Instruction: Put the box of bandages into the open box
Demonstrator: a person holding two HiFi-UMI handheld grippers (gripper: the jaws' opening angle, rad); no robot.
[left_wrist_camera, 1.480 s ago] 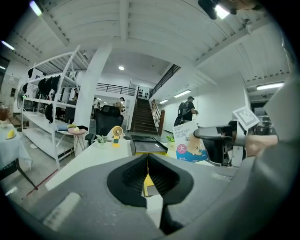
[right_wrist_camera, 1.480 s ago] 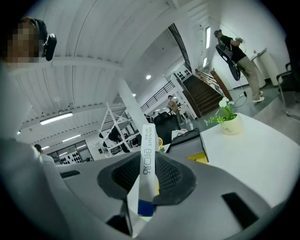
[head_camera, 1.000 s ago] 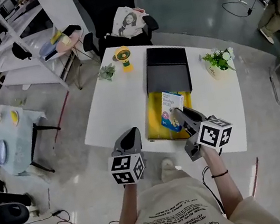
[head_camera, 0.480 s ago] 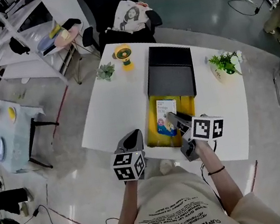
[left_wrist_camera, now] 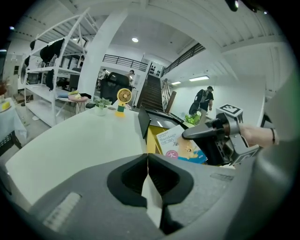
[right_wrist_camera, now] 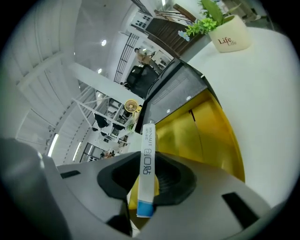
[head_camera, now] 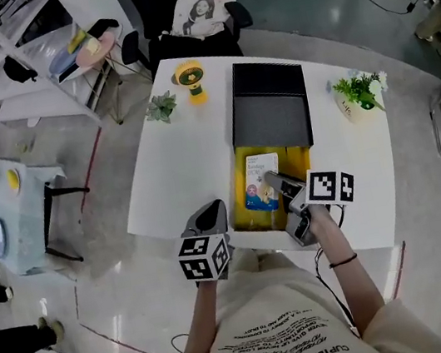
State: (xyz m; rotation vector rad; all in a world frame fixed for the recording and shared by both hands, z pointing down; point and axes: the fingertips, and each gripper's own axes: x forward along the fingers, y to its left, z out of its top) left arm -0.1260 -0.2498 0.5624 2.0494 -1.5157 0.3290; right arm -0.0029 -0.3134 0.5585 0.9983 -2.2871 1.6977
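Right fingers [right_wrist_camera: 176, 180] pinching bandage box [right_wrist_camera: 148, 164] over open box [right_wrist_camera: 211, 131], left fingers [left_wrist_camera: 176, 180] closed empty, fan [head_camera: 190, 78] beyond

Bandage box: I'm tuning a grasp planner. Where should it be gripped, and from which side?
Pinch the bandage box by its two broad faces, coming at its narrow near edge: it is thin and flat. The right gripper holds it so.

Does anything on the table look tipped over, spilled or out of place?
Nothing stands out. The box of bandages is clamped in the right gripper over the open box; the fan and potted plant stand upright.
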